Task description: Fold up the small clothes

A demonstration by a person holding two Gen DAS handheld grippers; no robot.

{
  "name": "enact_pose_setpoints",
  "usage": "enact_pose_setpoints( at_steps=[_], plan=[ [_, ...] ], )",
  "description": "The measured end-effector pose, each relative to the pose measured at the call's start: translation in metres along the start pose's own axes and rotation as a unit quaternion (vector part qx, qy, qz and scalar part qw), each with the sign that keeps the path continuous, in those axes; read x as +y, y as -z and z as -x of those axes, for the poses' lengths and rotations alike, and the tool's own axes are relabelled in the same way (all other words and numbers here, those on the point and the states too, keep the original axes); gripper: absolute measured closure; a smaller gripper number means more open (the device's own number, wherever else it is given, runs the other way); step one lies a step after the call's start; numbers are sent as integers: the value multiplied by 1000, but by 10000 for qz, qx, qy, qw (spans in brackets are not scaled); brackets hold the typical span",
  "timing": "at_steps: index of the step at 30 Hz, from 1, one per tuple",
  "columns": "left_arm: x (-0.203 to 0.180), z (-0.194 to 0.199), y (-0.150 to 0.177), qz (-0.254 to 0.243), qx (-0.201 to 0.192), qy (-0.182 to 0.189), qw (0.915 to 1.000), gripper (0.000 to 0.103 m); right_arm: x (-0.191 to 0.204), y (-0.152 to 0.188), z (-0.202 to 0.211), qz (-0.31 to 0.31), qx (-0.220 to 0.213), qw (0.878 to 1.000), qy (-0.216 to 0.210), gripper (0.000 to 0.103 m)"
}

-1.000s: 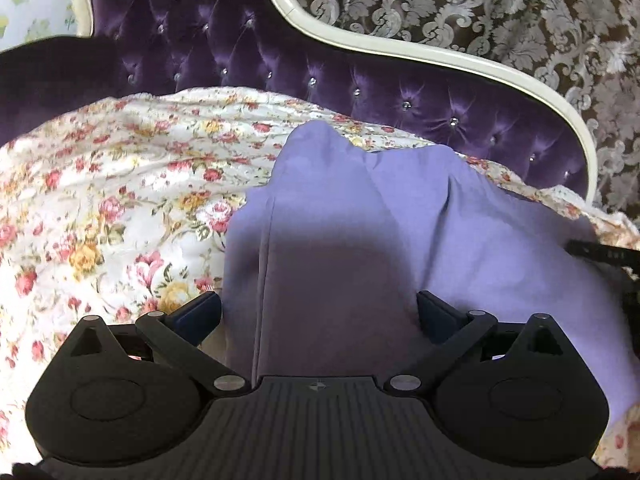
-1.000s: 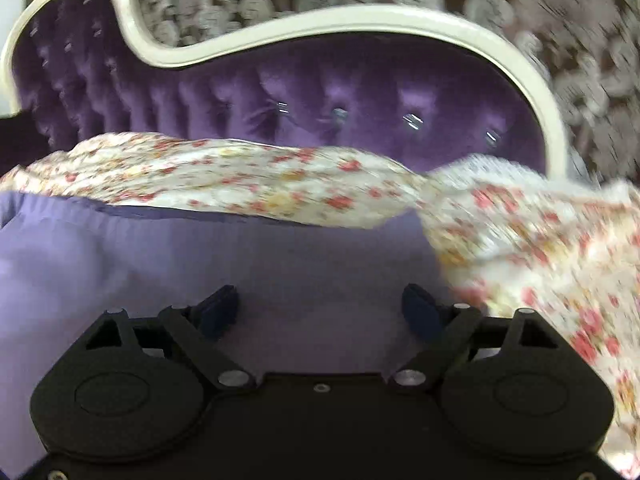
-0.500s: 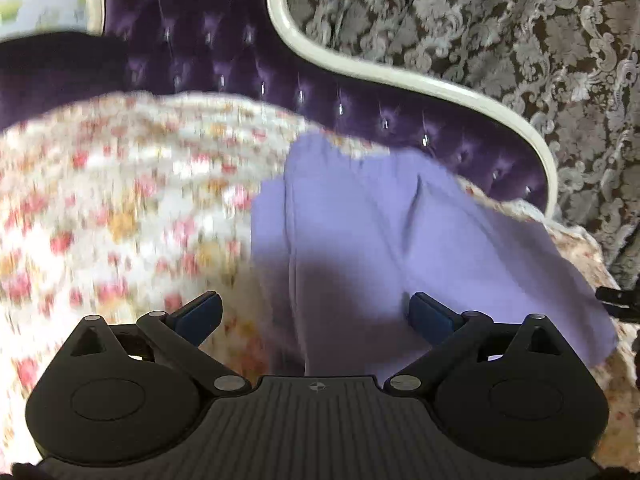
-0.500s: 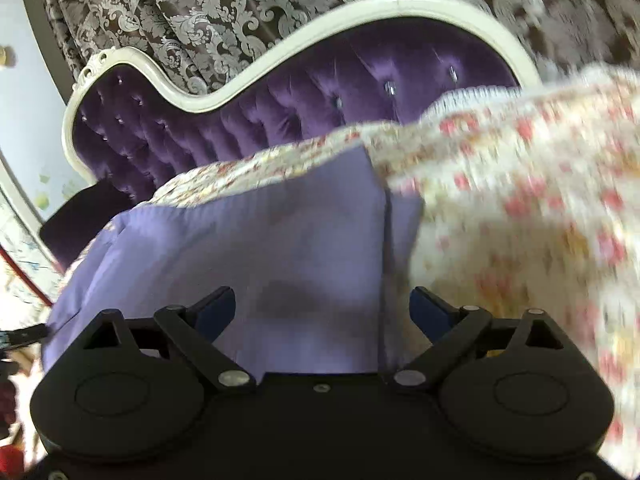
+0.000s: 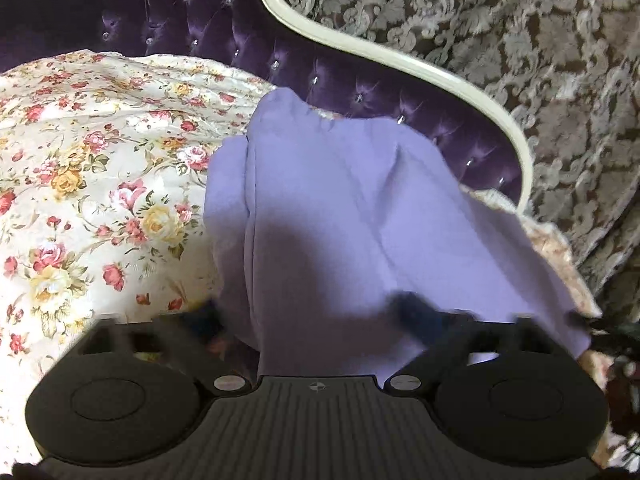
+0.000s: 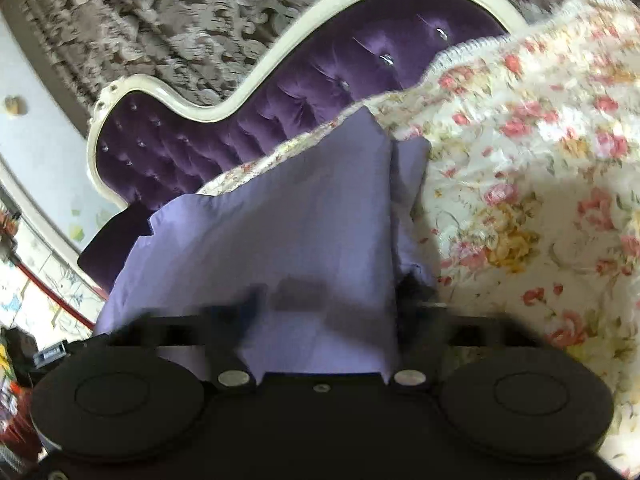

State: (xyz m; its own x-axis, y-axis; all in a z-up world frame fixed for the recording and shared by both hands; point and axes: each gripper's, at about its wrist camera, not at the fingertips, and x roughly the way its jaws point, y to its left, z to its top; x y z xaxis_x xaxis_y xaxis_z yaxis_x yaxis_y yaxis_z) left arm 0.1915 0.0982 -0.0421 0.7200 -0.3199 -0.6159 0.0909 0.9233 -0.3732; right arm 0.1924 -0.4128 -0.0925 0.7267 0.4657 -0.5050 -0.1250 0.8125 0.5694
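A lilac garment (image 5: 340,216) lies spread on a floral quilt (image 5: 100,184); it also shows in the right wrist view (image 6: 288,240). My left gripper (image 5: 316,316) sits over the garment's near edge with its fingers blurred and set wide, cloth lying between them. My right gripper (image 6: 332,300) sits over the garment's right part beside a vertical fold, its fingers also blurred and apart with cloth between them. Whether either grips the cloth is hidden by blur.
A purple tufted sofa back with a cream frame (image 5: 400,60) curves behind the quilt, also in the right wrist view (image 6: 224,108). Patterned brown curtains (image 5: 520,40) hang behind. The quilt (image 6: 540,200) extends to the right of the garment.
Both grippers have moved and tilted over the garment; the right wrist view rolled to the left. Both grippers' fingers now show motion blur and stand slightly closer together.
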Motion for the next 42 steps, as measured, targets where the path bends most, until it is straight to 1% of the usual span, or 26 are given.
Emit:
enact_pose_setpoints(
  at_steps=[1, 2, 3, 4, 5, 8, 10, 16, 19, 21, 23, 24, 26, 27, 28, 29, 31, 32, 34, 36, 37, 38, 39, 40, 41, 42],
  plan=[
    [3, 2, 0, 111, 8, 169, 9998, 53, -1, 0, -2, -7, 0, 9999, 126, 64],
    [6, 3, -1, 269, 30, 288, 9992, 64, -1, 1, -1, -17, 3, 10000, 90, 68],
    [7, 5, -2, 420, 53, 298, 9987, 68, 0, 1, 0, -43, -26, 10000, 69, 79],
    [7, 6, -3, 494, 77, 290, 9983, 76, 1, 0, 1, -81, -46, 9999, 62, 83],
    [6, 9, -5, 519, 59, 286, 9982, 80, 3, -1, 3, -110, -39, 9999, 78, 85],
    [5, 17, -8, 641, 111, 390, 9971, 82, 5, -5, 11, -278, 17, 9996, 2, 88],
    [5, 26, -7, 716, 132, 518, 9960, 83, 5, -6, 18, -343, 48, 9994, -61, 89],
    [-3, 50, 5, 663, 309, 704, 9948, 83, 9, -2, 41, -429, 238, 9987, -105, 89],
    [-3, 62, 14, 731, 408, 706, 9940, 83, 12, 3, 53, -448, 387, 9982, -103, 89],
    [-3, 68, 21, 733, 421, 630, 9944, 82, 15, 9, 60, -456, 464, 9978, -113, 88],
    [-6, 69, 26, 648, 416, 374, 9963, 76, 18, 15, 63, -317, 486, 9983, -13, 81],
    [-10, 70, 29, 517, 353, 172, 9979, 75, 22, 19, 63, -130, 446, 9989, 115, 80],
    [-22, 75, 35, 240, 100, -129, 9996, 72, 30, 24, 65, 208, 276, 9990, 269, 70],
    [-27, 79, 36, 193, -14, -230, 9995, 70, 34, 26, 67, 370, 179, 9987, 304, 58],
    [-33, 84, 37, 184, -146, -365, 9991, 66, 38, 28, 69, 512, 87, 9982, 309, 48],
    [-37, 89, 37, 186, -277, -471, 9983, 59, 42, 29, 71, 636, -1, 9976, 270, 45],
    [-49, 101, 37, 170, -526, -639, 9964, 50, 52, 30, 73, 911, -181, 9952, 301, 38],
    [-55, 107, 36, 112, -683, -713, 9951, 48, 56, 30, 75, 1068, -269, 9933, 358, 36],
    [-71, 123, 33, -139, -1116, -967, 9889, 43, 65, 29, 79, 1327, -523, 9887, 467, 24],
    [-88, 137, 31, -457, -1539, -1175, 9800, 33, 72, 28, 86, 1496, -897, 9832, 532, 17],
    [-97, 142, 29, -628, -1713, -1241, 9753, 23, 76, 27, 89, 1561, -1100, 9800, 556, 9],
    [-106, 145, 27, -777, -1847, -1288, 9712, 17, 80, 26, 91, 1611, -1292, 9765, 610, 3],
    [-115, 146, 25, -915, -1918, -1303, 9684, 16, 84, 26, 93, 1659, -1508, 9719, 713, 0],
    [-124, 145, 22, -1016, -1940, -1290, 9672, 14, 86, 25, 93, 1697, -1625, 9685, 820, 1],
    [-131, 142, 20, -1060, -1917, -1270, 9674, 12, 87, 22, 91, 1707, -1635, 9671, 937, 1],
    [-138, 136, 18, -1071, -1838, -1233, 9693, 12, 87, 18, 86, 1636, -1530, 9693, 1010, 1]
  ],
)
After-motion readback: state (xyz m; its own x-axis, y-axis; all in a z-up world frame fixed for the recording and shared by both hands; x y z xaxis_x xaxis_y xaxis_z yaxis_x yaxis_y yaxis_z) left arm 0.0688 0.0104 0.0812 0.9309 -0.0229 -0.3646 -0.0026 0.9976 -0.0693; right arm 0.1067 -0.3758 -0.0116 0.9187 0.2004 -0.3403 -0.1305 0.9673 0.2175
